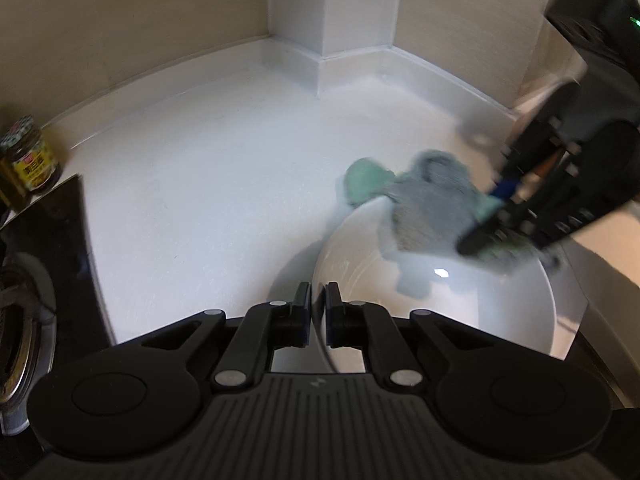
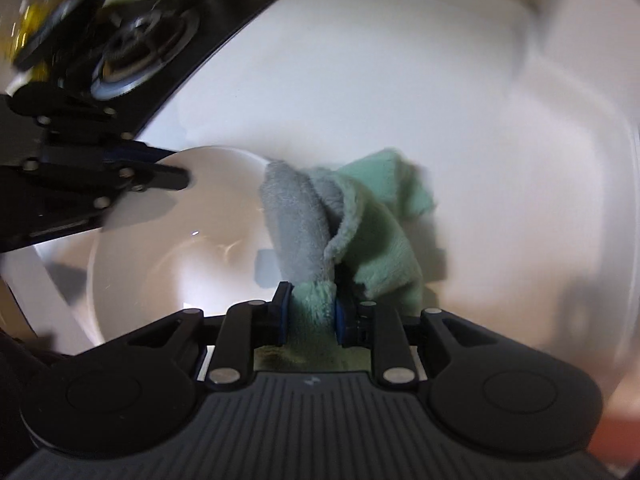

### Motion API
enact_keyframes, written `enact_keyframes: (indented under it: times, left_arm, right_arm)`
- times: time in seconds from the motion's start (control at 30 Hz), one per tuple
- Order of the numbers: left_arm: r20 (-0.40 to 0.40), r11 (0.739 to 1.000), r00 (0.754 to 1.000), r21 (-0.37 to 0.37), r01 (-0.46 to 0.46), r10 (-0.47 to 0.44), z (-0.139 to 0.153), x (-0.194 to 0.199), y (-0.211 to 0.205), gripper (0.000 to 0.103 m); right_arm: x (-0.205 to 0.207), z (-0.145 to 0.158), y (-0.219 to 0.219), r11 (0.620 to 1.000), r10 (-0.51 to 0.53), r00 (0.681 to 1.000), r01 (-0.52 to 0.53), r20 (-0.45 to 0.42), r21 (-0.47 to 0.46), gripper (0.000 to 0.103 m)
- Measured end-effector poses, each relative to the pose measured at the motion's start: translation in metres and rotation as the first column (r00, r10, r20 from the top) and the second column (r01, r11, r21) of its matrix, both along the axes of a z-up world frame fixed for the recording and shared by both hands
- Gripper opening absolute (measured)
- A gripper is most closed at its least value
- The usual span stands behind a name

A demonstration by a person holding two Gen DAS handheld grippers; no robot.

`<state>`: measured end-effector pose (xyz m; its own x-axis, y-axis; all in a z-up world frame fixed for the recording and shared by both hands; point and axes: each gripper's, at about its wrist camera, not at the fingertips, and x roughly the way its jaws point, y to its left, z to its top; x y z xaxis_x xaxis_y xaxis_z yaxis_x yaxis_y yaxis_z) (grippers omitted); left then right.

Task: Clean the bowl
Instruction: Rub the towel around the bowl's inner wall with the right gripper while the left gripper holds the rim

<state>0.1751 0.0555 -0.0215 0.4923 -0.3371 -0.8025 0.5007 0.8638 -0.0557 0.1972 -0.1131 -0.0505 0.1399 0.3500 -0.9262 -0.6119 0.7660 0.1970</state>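
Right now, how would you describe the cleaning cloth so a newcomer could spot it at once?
Start at the white countertop beside the black stove. On it sits a white bowl, its rim between the left gripper's fingers. The cloth hangs over the bowl's far rim, pinched in the right gripper; it is the only soft, fuzzy thing, mint green one side, grey the other.

bowl point(image 1: 460, 312) on counter point(image 1: 208, 184) | cloth point(image 1: 424, 204) draped over bowl's rim | stove point(image 2: 132, 52) left of bowl

White bowl point(image 2: 160, 264) – grey-and-green cloth point(image 2: 360, 216)
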Motion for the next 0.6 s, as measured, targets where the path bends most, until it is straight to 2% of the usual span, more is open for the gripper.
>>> enact_keyframes:
  times: [0.13, 0.2, 0.3, 0.4, 0.5, 0.6]
  left_arm:
    - [-0.003, 0.999, 0.999, 0.017, 0.051, -0.051, 0.003, 0.004, -0.004, 0.012]
    - [0.001, 0.994, 0.994, 0.037, 0.106, -0.106, 0.004, 0.006, -0.007, 0.011]
    - [0.012, 0.977, 0.980, 0.073, 0.200, -0.201, 0.006, 0.006, -0.011, 0.007]
    - [0.023, 0.957, 0.961, 0.100, 0.271, -0.274, 0.006, 0.005, -0.014, 0.005]
    - [0.021, 0.947, 0.951, 0.104, 0.305, -0.309, 0.006, 0.009, -0.016, 0.006]
    - [0.012, 0.948, 0.952, 0.097, 0.304, -0.307, 0.007, 0.012, -0.017, 0.006]
  right_arm:
    - [-0.017, -0.003, -0.007, 0.999, -0.036, 0.999, 0.037, -0.026, 0.040, 0.020]
    - [-0.023, -0.004, -0.008, 0.998, -0.037, 0.999, 0.039, -0.033, 0.043, 0.020]
    - [-0.019, -0.004, 0.000, 0.999, 0.032, 0.999, -0.032, -0.029, -0.016, 0.021]
    - [-0.008, -0.002, 0.013, 0.984, 0.128, 0.992, -0.125, 0.018, -0.126, 0.021]
    - [0.004, -0.005, 0.037, 0.952, 0.228, 0.970, -0.204, 0.080, -0.230, 0.021]
    - [0.012, -0.003, 0.050, 0.936, 0.288, 0.948, -0.250, 0.132, -0.247, 0.021]
